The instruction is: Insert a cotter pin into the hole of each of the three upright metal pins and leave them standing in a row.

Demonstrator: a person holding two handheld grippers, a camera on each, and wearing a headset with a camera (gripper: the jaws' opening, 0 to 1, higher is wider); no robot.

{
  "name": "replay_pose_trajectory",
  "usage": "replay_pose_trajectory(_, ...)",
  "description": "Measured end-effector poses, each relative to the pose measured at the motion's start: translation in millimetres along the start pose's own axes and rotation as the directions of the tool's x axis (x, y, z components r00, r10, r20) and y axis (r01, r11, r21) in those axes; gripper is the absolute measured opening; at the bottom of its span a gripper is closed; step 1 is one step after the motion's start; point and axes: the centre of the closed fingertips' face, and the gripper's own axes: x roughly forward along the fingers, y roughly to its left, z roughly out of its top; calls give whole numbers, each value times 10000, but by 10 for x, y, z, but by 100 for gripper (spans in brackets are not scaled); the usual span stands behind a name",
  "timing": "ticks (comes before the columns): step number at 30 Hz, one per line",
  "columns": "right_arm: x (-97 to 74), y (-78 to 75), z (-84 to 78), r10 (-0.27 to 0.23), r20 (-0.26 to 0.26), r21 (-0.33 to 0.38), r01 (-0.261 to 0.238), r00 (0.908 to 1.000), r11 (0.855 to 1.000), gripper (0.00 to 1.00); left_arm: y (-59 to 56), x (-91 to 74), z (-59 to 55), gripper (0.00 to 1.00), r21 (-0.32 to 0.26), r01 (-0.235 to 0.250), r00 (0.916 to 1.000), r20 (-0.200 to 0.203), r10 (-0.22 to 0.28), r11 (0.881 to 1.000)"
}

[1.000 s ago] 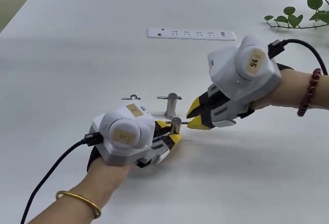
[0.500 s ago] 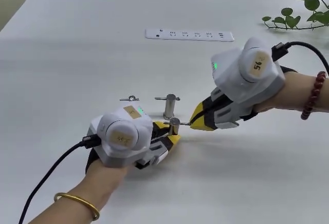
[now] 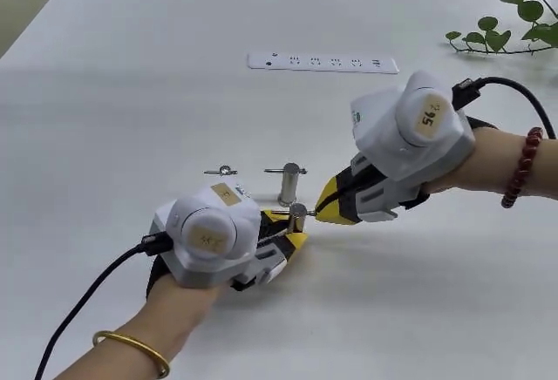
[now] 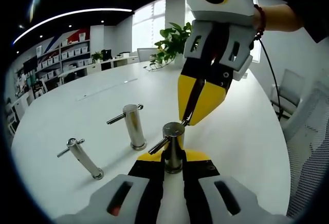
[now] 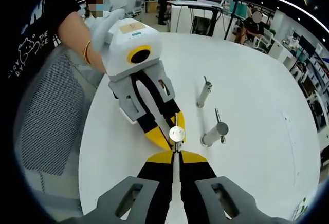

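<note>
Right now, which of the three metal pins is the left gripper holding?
The pin nearest the person, clamped in the left gripper; the middle pin and far pin stand free.

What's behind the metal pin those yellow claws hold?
Two more stand there: the middle pin and the far pin, each with a cotter pin through it. Farther back, a power strip. In the head view the left gripper hides the far pin's base.

Left gripper [image 3: 292,236] is held low near the surface, jaws clamped on a metal pin [image 3: 297,217]. Right gripper [image 3: 330,208] is angled down from the right, jaws pinched closed on a cotter pin [image 4: 156,146] (tips almost touching the left's).
</note>
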Motion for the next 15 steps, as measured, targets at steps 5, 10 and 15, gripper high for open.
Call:
replay_pose_trajectory(5,17,-10,22,7,16,-174,-7,10000,9998,0,0,-3,0,10,-9,-24,10000,-13,24,10000)
replay_pose_trajectory(10,20,-6,22,10,-17,-271,-10,10000,9996,0,-1,-3,-1,10,-46,-28,10000,-27,28,10000)
replay_pose_trajectory(15,25,-6,22,6,-3,-268,-6,10000,9996,0,-1,3,-3,10,66,-42,10000,-67,42,10000)
